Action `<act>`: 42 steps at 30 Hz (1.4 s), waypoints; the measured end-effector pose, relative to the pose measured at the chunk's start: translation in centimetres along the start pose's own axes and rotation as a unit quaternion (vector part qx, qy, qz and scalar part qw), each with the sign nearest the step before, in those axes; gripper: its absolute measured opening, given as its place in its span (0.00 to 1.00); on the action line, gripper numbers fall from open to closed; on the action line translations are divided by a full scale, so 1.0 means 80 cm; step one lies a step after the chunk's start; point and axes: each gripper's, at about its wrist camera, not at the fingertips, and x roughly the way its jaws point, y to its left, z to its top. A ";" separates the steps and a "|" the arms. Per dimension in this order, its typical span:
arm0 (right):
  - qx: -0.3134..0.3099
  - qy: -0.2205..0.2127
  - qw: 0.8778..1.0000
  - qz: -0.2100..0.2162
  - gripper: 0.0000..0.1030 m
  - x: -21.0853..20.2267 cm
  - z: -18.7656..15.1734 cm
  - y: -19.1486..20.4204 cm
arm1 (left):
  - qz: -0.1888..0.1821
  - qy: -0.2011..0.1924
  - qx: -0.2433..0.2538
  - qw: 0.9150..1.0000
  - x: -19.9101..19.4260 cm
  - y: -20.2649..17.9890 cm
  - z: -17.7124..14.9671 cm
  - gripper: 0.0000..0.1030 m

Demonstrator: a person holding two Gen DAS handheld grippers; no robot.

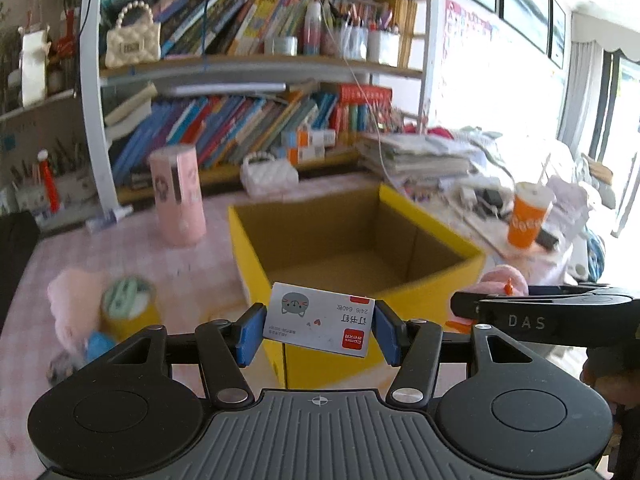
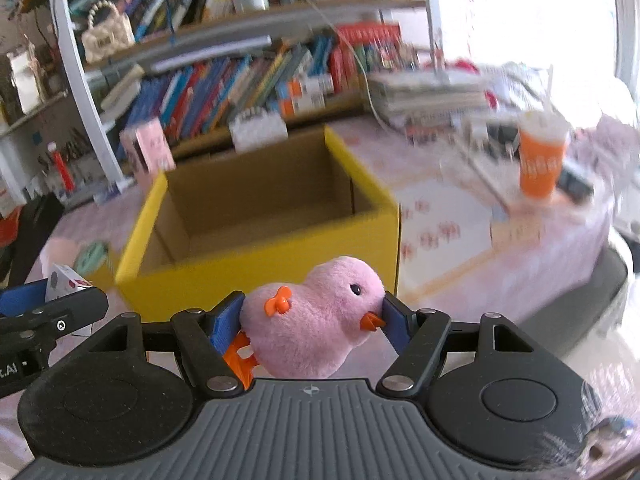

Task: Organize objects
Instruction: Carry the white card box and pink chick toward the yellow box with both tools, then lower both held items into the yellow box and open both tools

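Yellow box (image 1: 256, 276) open; pink cylinder (image 1: 178, 194), orange cup (image 1: 526, 216), possibly tape roll (image 1: 126, 304) nearby.

Left tongs (image 1: 318, 326) clamped partway, right tongs (image 2: 314, 322) clamped wider, both angled downward

Daylight pours in from the window (image 1: 624, 120) on the right, blowing that whole side out to white glare. The room is bright otherwise, with soft shadow inside the box (image 1: 360, 240). Both views bow hard at the edges, so the shelf (image 1: 256, 66) curves and the corners go black. The right view is smeared with motion blur, worst around the cup (image 2: 540, 160); the left view smears at the tabletop's (image 1: 132, 248) left edge.
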 end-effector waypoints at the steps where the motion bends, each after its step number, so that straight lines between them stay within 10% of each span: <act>1: -0.006 -0.009 1.000 0.002 0.67 0.002 0.009 -0.002 | 0.001 -0.005 -0.001 1.000 0.005 -0.001 0.008 0.54; 10: -0.088 -0.075 0.993 0.034 0.67 0.041 0.085 -0.010 | 0.019 -0.018 -0.011 1.000 0.057 -0.013 0.052 0.54; 23: -0.214 -0.024 0.973 0.087 0.67 0.142 0.121 -0.012 | 0.046 0.043 -0.011 0.998 0.137 -0.023 0.072 0.54; 42: -0.444 0.076 0.878 0.160 0.67 0.235 0.111 0.027 | 0.070 0.133 -0.014 0.989 0.217 -0.014 0.065 0.55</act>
